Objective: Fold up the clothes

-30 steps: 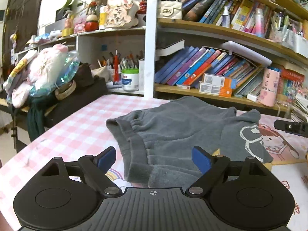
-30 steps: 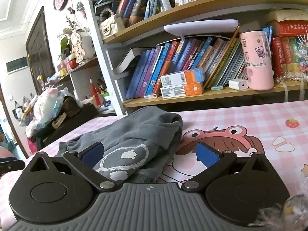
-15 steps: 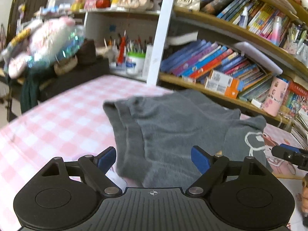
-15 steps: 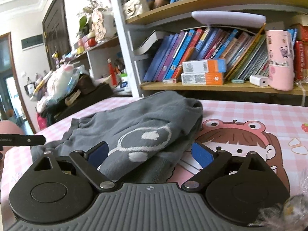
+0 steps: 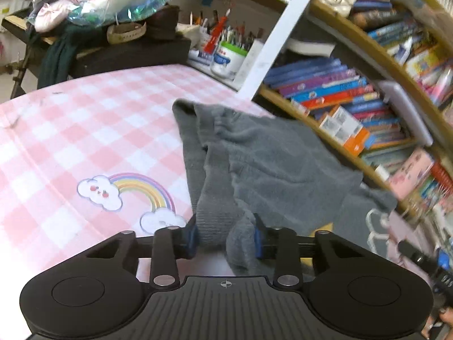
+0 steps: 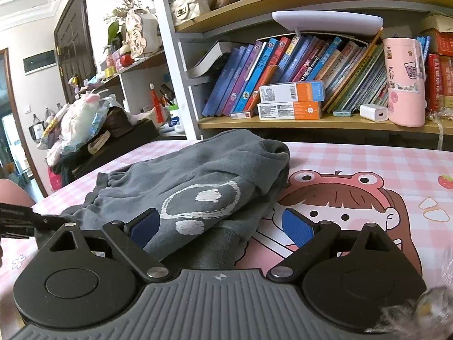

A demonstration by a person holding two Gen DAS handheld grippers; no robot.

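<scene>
A grey garment with a white cartoon print (image 6: 203,195) lies crumpled on the pink checked tablecloth (image 5: 70,130). In the left wrist view the garment (image 5: 269,164) has a ribbed hem at its near corner. My left gripper (image 5: 225,238) is shut on that ribbed corner, the cloth bunched between the blue pads. My right gripper (image 6: 222,228) is open, its blue pads either side of the garment's near printed edge, not closed on it. The left gripper's tip (image 6: 25,218) shows at the left of the right wrist view.
A bookshelf (image 6: 297,119) full of books stands behind the table. A pink tumbler (image 6: 405,82) and a white charger (image 6: 373,112) sit on its lower shelf. A dark side table with a heap of bags (image 5: 113,28) is to the left. A pen pot (image 5: 229,56) stands near the shelf.
My left gripper moved forward and down and shut on the garment's ribbed corner. My right gripper came closer to the printed edge and stays open.
</scene>
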